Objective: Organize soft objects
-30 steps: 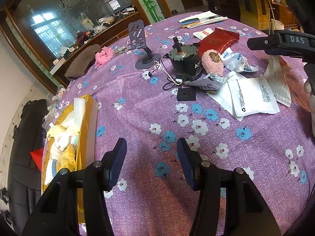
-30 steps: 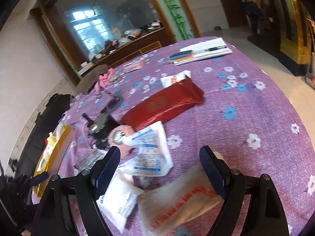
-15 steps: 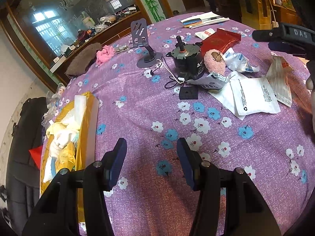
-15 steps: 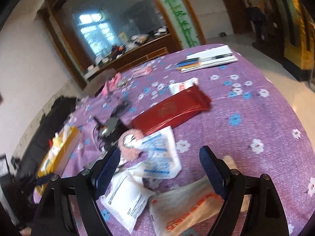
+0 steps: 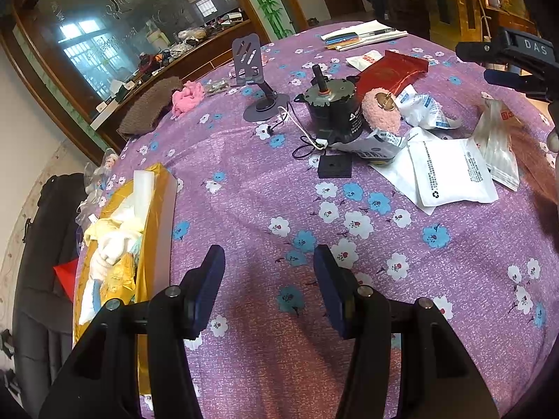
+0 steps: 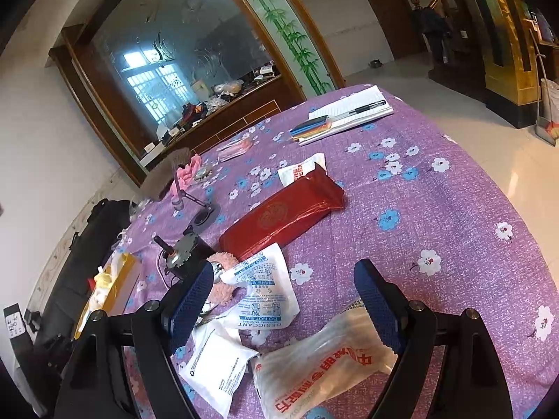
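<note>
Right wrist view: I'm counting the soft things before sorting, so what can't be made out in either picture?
- Pink puff, right wrist view: partly hidden behind the right gripper's finger.
- Gold box, left wrist view: its contents are a jumble, items unclear.
- Brown cloth, both views: far, small, kind unclear.

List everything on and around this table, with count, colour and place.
tablecloth: one, purple with flowers, covers the table
gold box: one, left edge, soft items inside
motor: one, black, centre
phone stand: one, grey, behind motor
pink fluffy pad: one, right of motor
red pouch: one, far side
desiccant packet: one, white and blue, beside pad
white pouch: one, right
printed plastic bag: one, clear with red print, nearest right gripper
pink yarn: one, far left
brown cloth: one, beside yarn
notepad with pens: one, far edge
left gripper: open, empty
right gripper: open, above packets
</note>
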`<state>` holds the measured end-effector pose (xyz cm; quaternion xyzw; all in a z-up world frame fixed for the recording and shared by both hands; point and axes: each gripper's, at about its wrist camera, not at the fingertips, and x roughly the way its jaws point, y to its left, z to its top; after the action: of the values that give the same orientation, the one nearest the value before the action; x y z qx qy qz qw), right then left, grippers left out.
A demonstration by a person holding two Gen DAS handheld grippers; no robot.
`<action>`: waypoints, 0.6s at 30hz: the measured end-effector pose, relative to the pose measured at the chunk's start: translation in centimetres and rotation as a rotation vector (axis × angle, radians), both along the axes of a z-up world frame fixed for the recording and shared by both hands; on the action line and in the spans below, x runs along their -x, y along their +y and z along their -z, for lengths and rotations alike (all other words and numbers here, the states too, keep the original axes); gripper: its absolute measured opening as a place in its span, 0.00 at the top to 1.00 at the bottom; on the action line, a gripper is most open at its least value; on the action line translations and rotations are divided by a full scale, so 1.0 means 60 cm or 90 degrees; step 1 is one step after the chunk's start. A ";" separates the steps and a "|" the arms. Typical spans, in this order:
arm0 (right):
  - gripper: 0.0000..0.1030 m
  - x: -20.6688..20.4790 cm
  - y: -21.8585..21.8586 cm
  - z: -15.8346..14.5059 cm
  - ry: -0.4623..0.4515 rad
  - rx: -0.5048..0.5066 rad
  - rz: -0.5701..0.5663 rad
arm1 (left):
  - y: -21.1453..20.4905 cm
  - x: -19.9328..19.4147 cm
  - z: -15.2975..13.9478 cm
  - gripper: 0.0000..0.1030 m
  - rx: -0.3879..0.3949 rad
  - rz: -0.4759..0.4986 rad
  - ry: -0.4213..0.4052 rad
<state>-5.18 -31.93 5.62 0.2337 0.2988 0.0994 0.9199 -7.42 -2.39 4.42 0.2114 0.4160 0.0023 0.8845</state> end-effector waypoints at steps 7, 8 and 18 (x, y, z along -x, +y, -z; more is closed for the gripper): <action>0.19 -0.003 -0.005 0.001 0.001 -0.001 -0.004 | 0.000 0.000 0.000 0.51 0.001 -0.001 0.000; 0.19 -0.003 -0.005 0.001 0.001 -0.002 -0.004 | 0.000 0.000 0.000 0.51 0.001 0.000 0.000; 0.18 0.005 -0.027 0.000 -0.008 -0.017 0.035 | -0.005 -0.043 -0.025 0.51 0.140 0.034 0.049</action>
<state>-5.50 -33.54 5.62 0.2538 0.2848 0.0794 0.9210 -4.86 -2.67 5.93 0.1242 0.4419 -0.0749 0.8853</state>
